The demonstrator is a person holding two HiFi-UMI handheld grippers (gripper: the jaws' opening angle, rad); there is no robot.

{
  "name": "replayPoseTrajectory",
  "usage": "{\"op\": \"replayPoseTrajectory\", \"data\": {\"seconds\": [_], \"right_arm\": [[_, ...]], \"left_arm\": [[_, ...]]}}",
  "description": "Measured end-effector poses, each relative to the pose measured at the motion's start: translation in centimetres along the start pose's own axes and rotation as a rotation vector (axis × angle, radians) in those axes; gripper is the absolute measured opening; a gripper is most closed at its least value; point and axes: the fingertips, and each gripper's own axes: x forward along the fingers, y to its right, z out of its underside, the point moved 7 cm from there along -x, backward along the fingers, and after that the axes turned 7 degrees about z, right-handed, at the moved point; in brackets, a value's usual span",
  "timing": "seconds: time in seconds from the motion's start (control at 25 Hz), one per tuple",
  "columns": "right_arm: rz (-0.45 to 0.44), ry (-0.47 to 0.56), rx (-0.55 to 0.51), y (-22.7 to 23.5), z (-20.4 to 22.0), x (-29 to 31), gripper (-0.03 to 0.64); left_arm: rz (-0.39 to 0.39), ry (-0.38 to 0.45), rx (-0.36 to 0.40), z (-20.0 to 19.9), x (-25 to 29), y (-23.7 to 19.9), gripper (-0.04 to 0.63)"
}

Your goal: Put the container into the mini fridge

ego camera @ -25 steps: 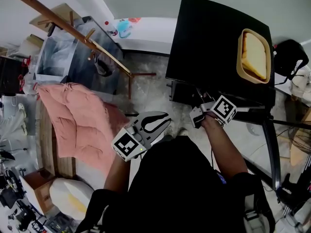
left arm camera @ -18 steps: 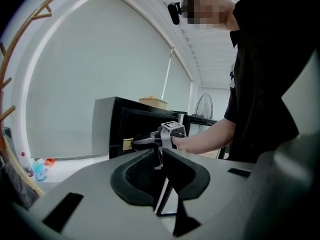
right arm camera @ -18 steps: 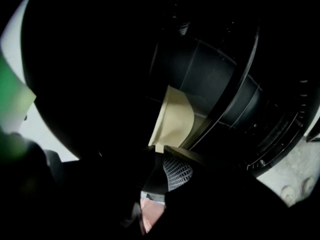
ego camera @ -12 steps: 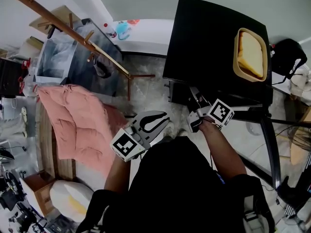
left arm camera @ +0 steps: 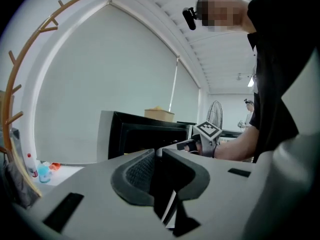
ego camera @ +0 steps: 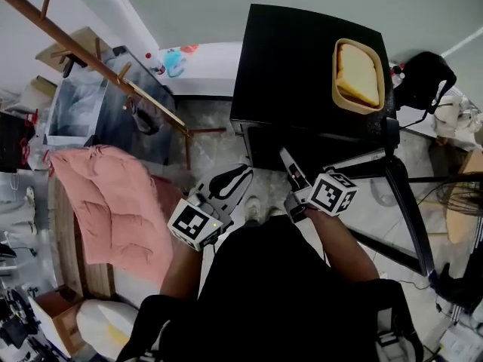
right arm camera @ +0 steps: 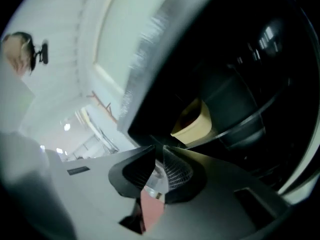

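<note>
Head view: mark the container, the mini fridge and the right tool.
container (ego camera: 358, 78): head view, middle of its pale top.
mini fridge (ego camera: 290, 59): head view, bare black top surface, left of the container.
right tool (ego camera: 286, 157): head view, midway between its fingertips, ahead of the marker cube.

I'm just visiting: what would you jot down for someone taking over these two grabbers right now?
Left gripper: shut, empty, in front of the body.
Right gripper: shut, empty, close to the mini fridge front.
Container: sits on top of the mini fridge.
Done: the mini fridge looks open in front, nothing more.
Left to do: pick up the container and set it inside.
</note>
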Motion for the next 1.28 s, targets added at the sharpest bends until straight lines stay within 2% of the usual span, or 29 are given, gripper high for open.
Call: {"op": "replayPoseTrajectory", "data": {"seconds": [0.12, 0.24, 0.48, 0.68, 0.88, 0.96, 1.16, 1.28], "right_arm": [[0.005, -0.001, -0.098, -1.2, -0.9, -2.1, 0.069], [-0.009, 0.029, -0.152, -2.2, -2.4, -4.3, 0.061], [-0.037, 0.121, -0.232, -3.8, -5.3, -7.8, 0.057], [0.01, 0.18, -0.341, -4.7, -7.2, -10.0, 0.057], [0.052, 0.226, -0.363, -4.6, -8.6, -12.4, 0.056], [0.063, 0.249, -0.37, -4.5, -9.1, -13.1, 0.057], [0.118, 0.295, -0.413, -4.2, -10.0, -14.6, 0.055], [0.152, 0.313, -0.44, -4.0, -10.1, -15.2, 0.054]], "left_arm": [[-0.002, 0.019, 0.024, -1.3, 0.8, 0.3, 0.058], [0.01, 0.04, 0.055, -3.2, 1.6, 0.9, 0.058], [0.095, 0.093, 0.107, -7.0, 3.6, 2.2, 0.058], [0.166, 0.034, 0.233, -9.3, 6.7, 2.3, 0.06], [0.222, 0.016, 0.317, -12.2, 10.1, 3.2, 0.07], [0.24, -0.005, 0.389, -13.1, 11.5, 3.1, 0.084], [0.235, -0.103, 0.666, -15.0, 15.4, 3.1, 0.098], [0.226, -0.187, 0.778, -14.9, 17.5, 2.5, 0.103]]}}
